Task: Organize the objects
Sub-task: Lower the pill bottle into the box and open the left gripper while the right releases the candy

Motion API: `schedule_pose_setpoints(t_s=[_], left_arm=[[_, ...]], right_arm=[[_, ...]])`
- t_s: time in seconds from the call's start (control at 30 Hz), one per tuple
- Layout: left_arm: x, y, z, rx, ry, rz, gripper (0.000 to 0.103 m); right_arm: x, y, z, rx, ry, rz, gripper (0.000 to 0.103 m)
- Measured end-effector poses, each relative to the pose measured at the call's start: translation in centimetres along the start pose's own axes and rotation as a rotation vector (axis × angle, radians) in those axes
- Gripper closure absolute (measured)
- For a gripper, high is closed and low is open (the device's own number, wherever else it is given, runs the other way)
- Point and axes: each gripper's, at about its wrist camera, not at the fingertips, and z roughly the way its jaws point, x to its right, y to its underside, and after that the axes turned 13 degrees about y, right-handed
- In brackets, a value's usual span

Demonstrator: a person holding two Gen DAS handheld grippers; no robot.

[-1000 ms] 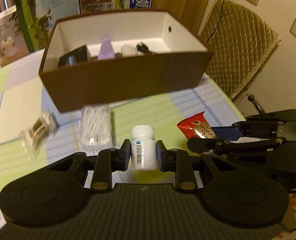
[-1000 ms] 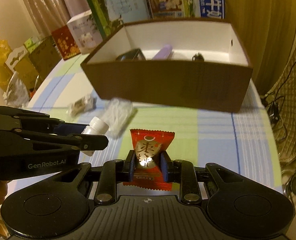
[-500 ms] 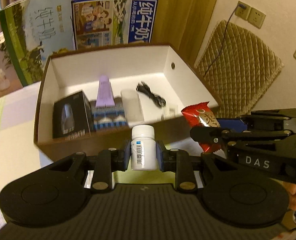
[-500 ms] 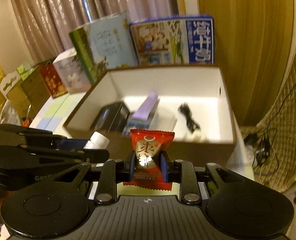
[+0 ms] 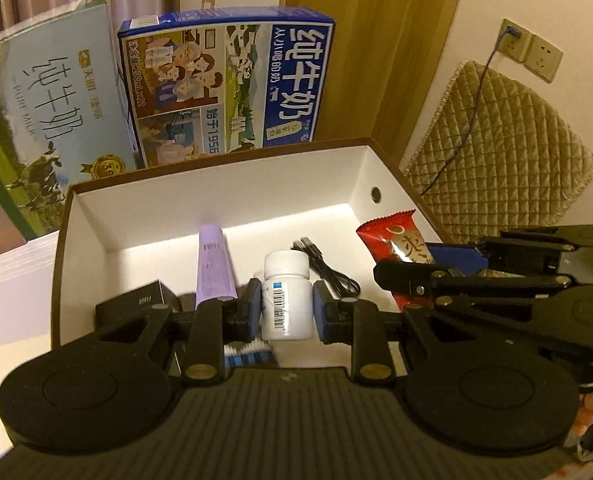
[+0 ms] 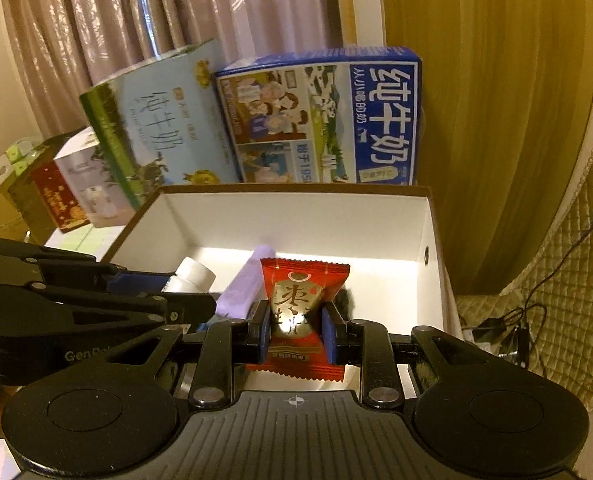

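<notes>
Both grippers had risen from the desk and come forward over the brown box [image 5: 58, 280], which a second earlier stood well ahead of them; the cotton-swab case and small packet once seen below the left jaws had dropped out of view.

Left of the left jaws, a black carton [image 5: 136, 304] lay on the white floor of the box, with a lilac tube [image 5: 214, 268] just beside it, pointing toward the far wall. The left gripper [image 5: 287, 306] was clamped on a white pill bottle [image 5: 286, 300], upright between the blue pads, its barcode label facing the camera, held above the inside of the box. A blue-and-white patterned item [image 5: 248, 354] showed just beneath the jaws. Right of the bottle, a black cable [image 5: 328, 268] lay coiled on the box floor.

Further right, the right gripper [image 6: 294, 330] pinched a red snack packet [image 6: 300, 312] at its middle, jaws narrow around it, the packet upright and also over the open box, near the right wall. In the right wrist view the left gripper sat to the left of those jaws, bottle cap visible.

Behind the box stood a green milk carton [image 5: 44, 120] and a blue milk carton [image 5: 232, 84], then a quilted cushion [image 5: 500, 160] at far right
</notes>
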Motion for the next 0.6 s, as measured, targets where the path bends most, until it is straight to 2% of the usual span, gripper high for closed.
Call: schedule_pose_setpoints(t_s=[0.6], left_arm=[[-4.7, -3.3, 8.8, -0.075, -0.014, -0.031, 0.081]], right_arm=[[1.4, -2.7, 9.4, -0.084, 0.049, 0.011, 0.08]])
